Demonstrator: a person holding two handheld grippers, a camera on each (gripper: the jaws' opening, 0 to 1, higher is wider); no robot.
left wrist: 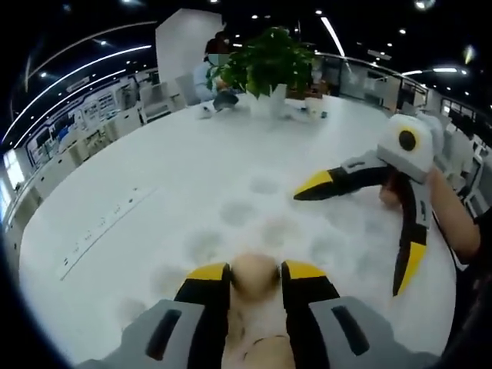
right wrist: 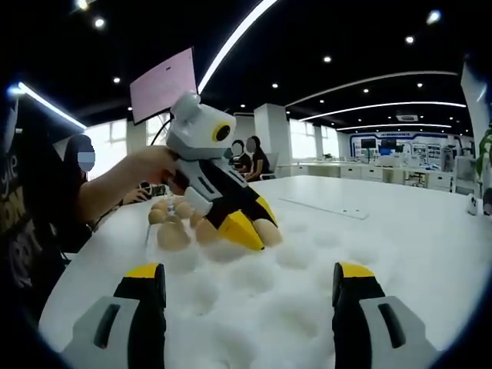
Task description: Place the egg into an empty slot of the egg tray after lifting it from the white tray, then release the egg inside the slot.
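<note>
The left hand-held gripper (left wrist: 254,278) clamps a pale beige egg (left wrist: 254,274) above the dimpled white egg tray (left wrist: 231,211) on the white bench (left wrist: 154,177); the right hand-held gripper (left wrist: 355,231) (jaws apart) hovers nearby, apparently empty.

Dark ceiling (right wrist: 369,46) with strip lights, white table (left wrist: 154,177), potted plant (left wrist: 269,65)

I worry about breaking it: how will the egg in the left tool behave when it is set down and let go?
The egg sits pinched between the left tool's jaws, so its thin shell would probably crack under a harder squeeze. Being rounded and smooth, it may slip or roll. The egg tray's cupped hollows should likely stop it rolling.
</note>
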